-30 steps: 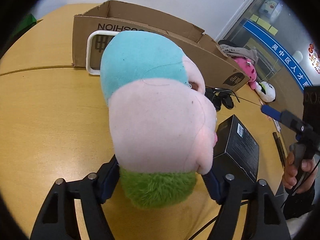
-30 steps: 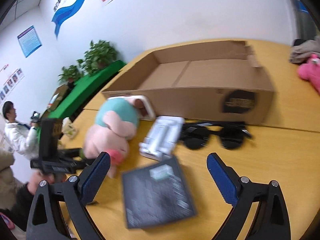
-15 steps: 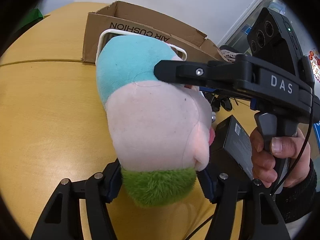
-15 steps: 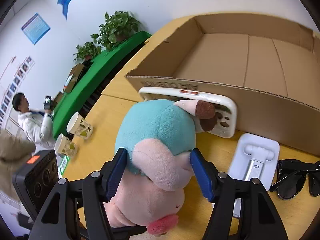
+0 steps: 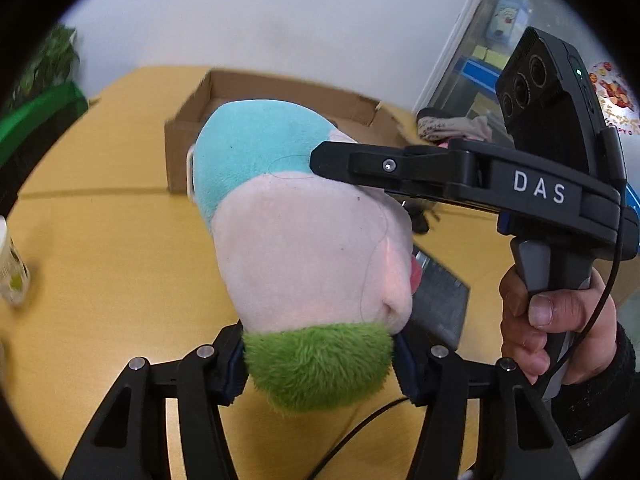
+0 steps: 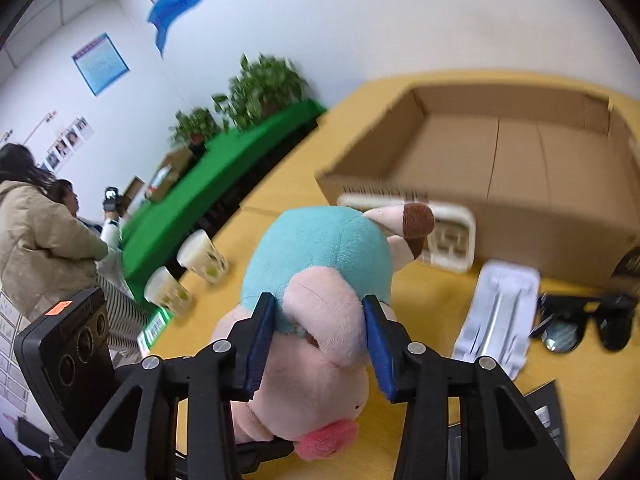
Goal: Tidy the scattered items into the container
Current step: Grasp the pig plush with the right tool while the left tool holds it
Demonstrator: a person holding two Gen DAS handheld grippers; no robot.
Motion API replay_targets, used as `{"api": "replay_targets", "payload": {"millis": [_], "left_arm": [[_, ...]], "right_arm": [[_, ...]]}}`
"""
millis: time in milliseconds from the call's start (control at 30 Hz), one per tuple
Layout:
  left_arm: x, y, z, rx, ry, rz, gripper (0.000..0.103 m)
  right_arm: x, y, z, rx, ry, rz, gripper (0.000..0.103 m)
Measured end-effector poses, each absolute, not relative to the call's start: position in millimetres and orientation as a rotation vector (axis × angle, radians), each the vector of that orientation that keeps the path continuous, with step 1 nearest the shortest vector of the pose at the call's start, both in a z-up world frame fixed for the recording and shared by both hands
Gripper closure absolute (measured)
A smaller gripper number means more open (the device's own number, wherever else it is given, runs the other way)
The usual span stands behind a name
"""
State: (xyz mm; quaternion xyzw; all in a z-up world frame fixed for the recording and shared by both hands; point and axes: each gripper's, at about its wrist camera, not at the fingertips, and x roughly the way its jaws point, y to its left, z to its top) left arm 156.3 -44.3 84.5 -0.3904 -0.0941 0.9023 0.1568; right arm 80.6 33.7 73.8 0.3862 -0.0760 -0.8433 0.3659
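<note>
An office: wall notices (image 6: 101, 63), potted plants (image 6: 264, 88), wooden table (image 6: 560, 364).

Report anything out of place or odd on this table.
The cardboard box stands empty while the sunglasses, white packet and white tray lie outside it. Both tools, left and right, are closing on one plush toy.

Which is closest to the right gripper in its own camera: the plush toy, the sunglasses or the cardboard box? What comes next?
1. Plush toy: between the right gripper's closing jaws.
2. Sunglasses: lying on the table to the right.
3. Cardboard box: farthest, behind them.
</note>
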Motion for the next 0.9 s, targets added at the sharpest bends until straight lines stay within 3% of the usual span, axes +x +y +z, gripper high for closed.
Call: {"api": "replay_targets", "payload": {"millis": [567, 900], "left_arm": [[59, -40, 276, -0.668, -0.003, 2.646, 0.045], [-12, -58, 331, -0.629, 0.023, 2.655, 0.045]], "right_arm": [[34, 68, 280, 0.528, -0.141, -2.349, 0.057], [-44, 45, 360, 0.440, -0.109, -2.364, 0.058]]}}
